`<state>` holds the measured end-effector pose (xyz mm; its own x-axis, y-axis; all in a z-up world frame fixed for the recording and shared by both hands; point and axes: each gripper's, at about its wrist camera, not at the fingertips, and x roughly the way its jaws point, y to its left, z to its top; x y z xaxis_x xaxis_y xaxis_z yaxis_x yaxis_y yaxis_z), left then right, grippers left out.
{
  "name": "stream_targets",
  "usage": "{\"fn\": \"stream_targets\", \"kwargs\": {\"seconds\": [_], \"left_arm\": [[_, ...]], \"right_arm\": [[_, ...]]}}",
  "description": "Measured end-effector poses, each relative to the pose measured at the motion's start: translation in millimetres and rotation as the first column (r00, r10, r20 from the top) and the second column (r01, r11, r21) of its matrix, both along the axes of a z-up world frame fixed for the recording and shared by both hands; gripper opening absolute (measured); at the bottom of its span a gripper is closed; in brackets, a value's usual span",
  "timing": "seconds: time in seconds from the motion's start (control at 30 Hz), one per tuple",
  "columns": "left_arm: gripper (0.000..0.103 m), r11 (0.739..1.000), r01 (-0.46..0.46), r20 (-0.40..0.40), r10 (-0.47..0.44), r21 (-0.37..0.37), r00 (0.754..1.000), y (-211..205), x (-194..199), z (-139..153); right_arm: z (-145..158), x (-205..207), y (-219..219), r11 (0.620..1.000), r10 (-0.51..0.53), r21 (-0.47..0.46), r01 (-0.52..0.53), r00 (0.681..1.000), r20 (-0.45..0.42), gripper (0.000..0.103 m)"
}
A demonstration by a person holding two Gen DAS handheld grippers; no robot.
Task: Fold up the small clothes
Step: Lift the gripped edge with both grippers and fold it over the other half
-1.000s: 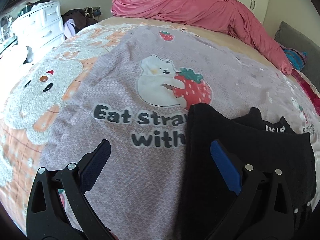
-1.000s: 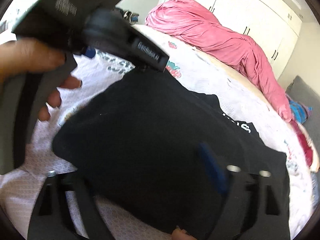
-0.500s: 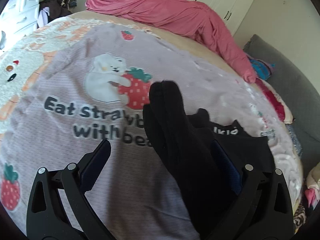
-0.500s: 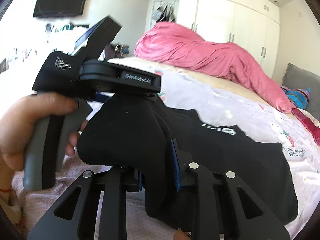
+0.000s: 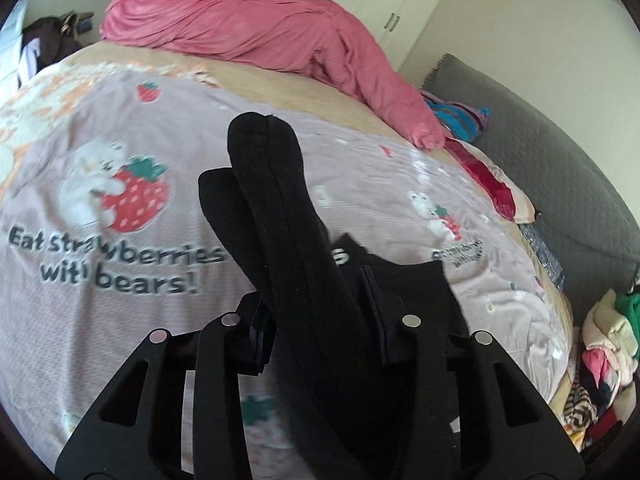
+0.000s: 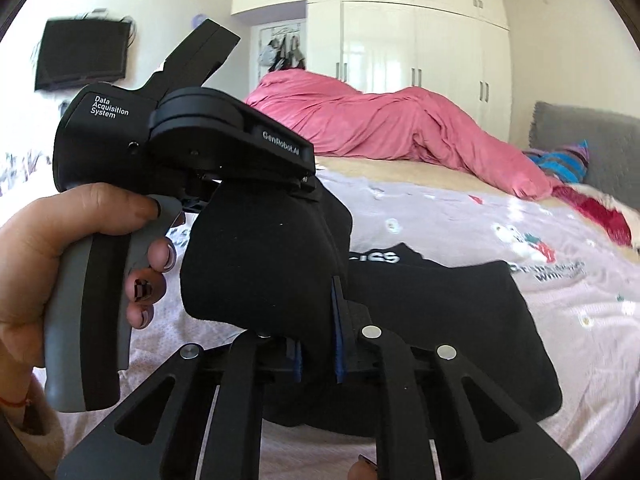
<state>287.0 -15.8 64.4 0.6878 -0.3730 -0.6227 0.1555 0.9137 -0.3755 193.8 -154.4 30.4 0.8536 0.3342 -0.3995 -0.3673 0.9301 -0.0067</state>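
A small black garment (image 5: 304,264) with white lettering lies on the strawberry-print bedspread (image 5: 120,300). My left gripper (image 5: 320,320) is shut on a raised fold of it; the fold stands up between the fingers. My right gripper (image 6: 316,344) is shut on the near edge of the same black garment (image 6: 440,320), lifted off the bed. The left gripper's body and the hand holding it show at the left of the right wrist view (image 6: 180,152). The rest of the garment lies flat on the bed.
A pink duvet (image 5: 260,28) is bunched at the far end of the bed. A grey headboard or sofa (image 5: 560,160) runs along the right. A pile of clothes (image 5: 600,360) lies at the right edge. White wardrobes (image 6: 420,52) stand behind.
Both grippers went from open to shut on the black garment's edge. The fold has been lifted up off the bed, and the left view has swung to the right.
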Motion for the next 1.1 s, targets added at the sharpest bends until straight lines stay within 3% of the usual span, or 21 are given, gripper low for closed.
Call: {"fn": "stream_targets", "kwargs": {"seconds": [0.2, 0.43, 0.8, 0.9, 1.1], "left_arm": [[0.029, 0.998, 0.044, -0.003, -0.044, 0.050, 0.999, -47, 4, 10], [0.029, 0.994, 0.077, -0.045, -0.074, 0.078, 0.996, -88, 13, 1], [0.029, 0.988, 0.116, -0.151, -0.101, 0.097, 0.983, -139, 31, -31], [0.031, 0.989, 0.122, -0.183, -0.105, 0.087, 0.978, -147, 37, -41], [0.049, 0.986, 0.142, -0.231, -0.120, 0.082, 0.965, -164, 48, -56]], "right_arm": [[6, -5, -39, 0.993, -0.059, 0.097, 0.063, 0.998, -0.036, 0.009], [0, -2, -74, 0.979, -0.099, 0.165, 0.116, 0.990, -0.103, 0.009], [-28, 11, -124, 0.930, -0.128, 0.296, 0.220, 0.946, -0.299, 0.009], [-37, 16, -136, 0.907, -0.116, 0.343, 0.246, 0.927, -0.357, 0.011], [-51, 22, -155, 0.863, -0.080, 0.419, 0.281, 0.896, -0.437, 0.022]]}}
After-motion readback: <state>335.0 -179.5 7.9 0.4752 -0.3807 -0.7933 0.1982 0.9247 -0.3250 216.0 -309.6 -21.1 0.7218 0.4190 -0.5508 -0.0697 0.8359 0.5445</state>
